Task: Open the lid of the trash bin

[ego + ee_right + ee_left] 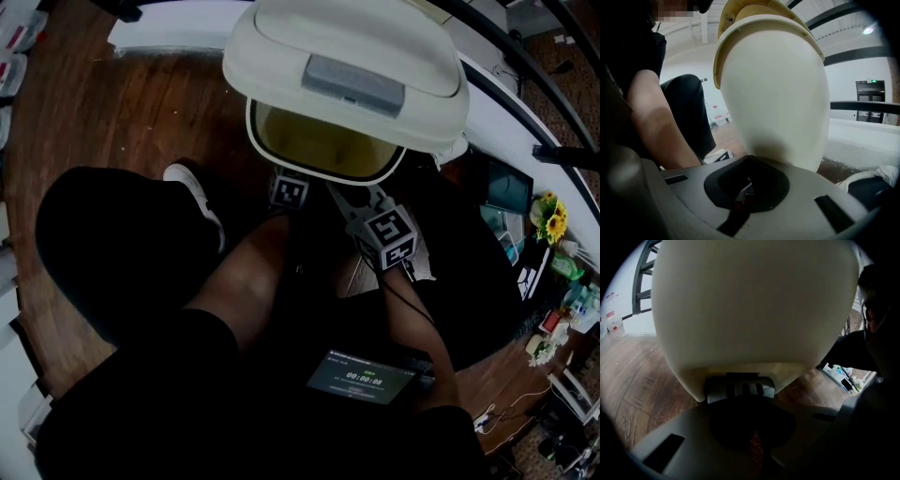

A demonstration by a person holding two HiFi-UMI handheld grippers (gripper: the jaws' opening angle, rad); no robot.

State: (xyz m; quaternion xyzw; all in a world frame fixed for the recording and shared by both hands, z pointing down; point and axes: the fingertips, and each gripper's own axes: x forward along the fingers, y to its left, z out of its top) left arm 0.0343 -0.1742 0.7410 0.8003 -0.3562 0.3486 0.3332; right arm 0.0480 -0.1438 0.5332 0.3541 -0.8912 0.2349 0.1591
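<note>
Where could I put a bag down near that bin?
The brown wooden floor left of the cream plastic trash bin is bare, between the white ledge above and the person's white shoe below. In front of the bin it is crowded with the left gripper, the right gripper and the person's arms; the right edge holds yellow flowers and clutter.

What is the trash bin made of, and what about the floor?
The trash bin looks like smooth cream plastic, because it has a rounded, moulded shape and a soft shine. The floor looks like brown wood, or maybe a wood-look covering, because you can see planks and grain lines.
</note>
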